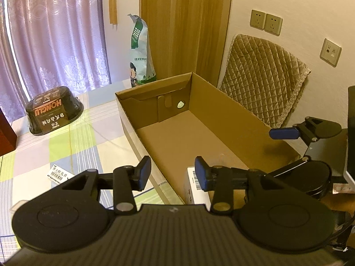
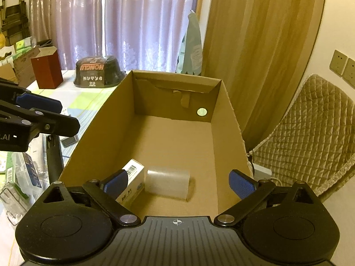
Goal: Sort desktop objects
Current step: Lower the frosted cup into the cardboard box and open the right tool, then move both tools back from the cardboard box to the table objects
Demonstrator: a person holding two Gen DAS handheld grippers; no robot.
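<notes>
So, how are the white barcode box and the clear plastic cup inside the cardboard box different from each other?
The white barcode box is opaque and rectangular, with printing; the clear plastic cup is translucent, round and unprinted. The white barcode box sits toward the left wall of the cardboard box, and the clear plastic cup lies on its side just right of it. Both rest on the floor at the near end.

Both wrist cameras look forward and down along their own fingers into the same cardboard box (image 2: 175, 137), from close above its near end. The left gripper (image 1: 173, 173) straddles the box's left wall; the right gripper (image 2: 177, 182) sits squarely over the interior.
</notes>
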